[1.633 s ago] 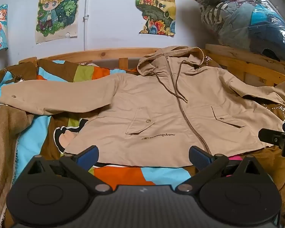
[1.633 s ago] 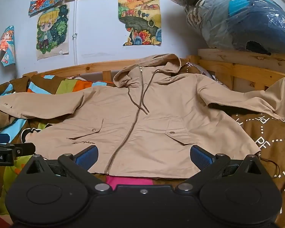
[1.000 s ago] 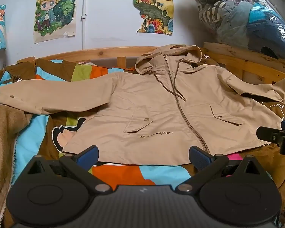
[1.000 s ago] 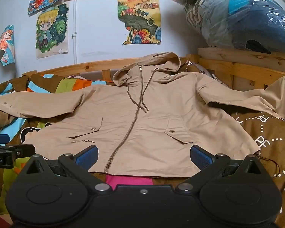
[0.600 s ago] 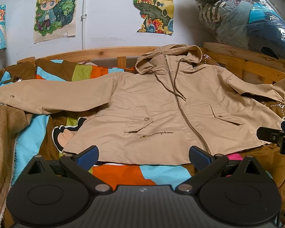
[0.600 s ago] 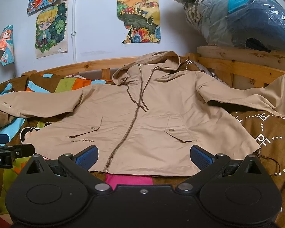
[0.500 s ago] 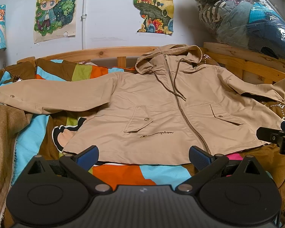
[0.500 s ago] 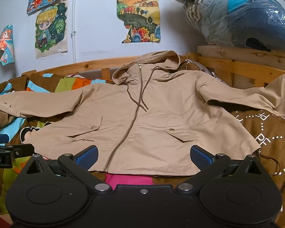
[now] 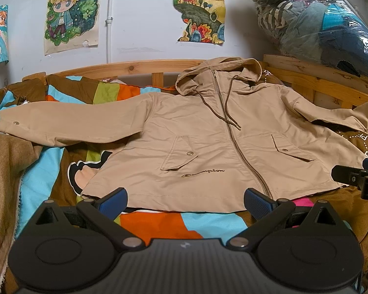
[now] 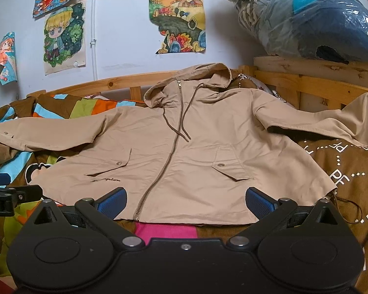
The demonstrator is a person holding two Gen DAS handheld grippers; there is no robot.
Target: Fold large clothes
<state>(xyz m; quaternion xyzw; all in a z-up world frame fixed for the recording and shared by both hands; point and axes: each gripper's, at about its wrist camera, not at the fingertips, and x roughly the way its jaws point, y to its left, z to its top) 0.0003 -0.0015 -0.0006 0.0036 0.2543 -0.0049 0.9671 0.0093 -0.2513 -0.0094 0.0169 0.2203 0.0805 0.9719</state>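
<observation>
While we hold both tools low at the near edge of the bed, the tan hooded jacket [image 9: 208, 142] lies spread face up on the colourful patchwork blanket [image 9: 157, 223], zipped closed, its hood [image 9: 218, 73] toward the wooden bed rail [image 9: 125, 67] and its hem toward us. One sleeve [image 9: 68, 127] stretches flat out to the left across the blanket, and the other sleeve [image 10: 314, 122] runs out to the right over a brown printed cover [image 10: 350, 171]. Two brown drawstrings [image 9: 230, 112] trail down from the hood over the zipper [image 9: 235, 144]. Each front panel carries a flap pocket with a snap.

Our left gripper [image 9: 185, 197] has its blue-padded fingers spread wide, clasping nothing, and sits just short of the hem on the left half of the jacket. Our right gripper [image 10: 185, 197] is likewise spread wide and empty, just short of the hem on the right half, with the zipper's lower end between its fingers. From each wrist view we see a black part of the other tool at the frame's edge.

Cartoon posters [image 10: 61, 34] are stuck on the white wall, and a big plastic-wrapped bundle [image 10: 306, 17] sits on the wooden ledge at the upper right.
</observation>
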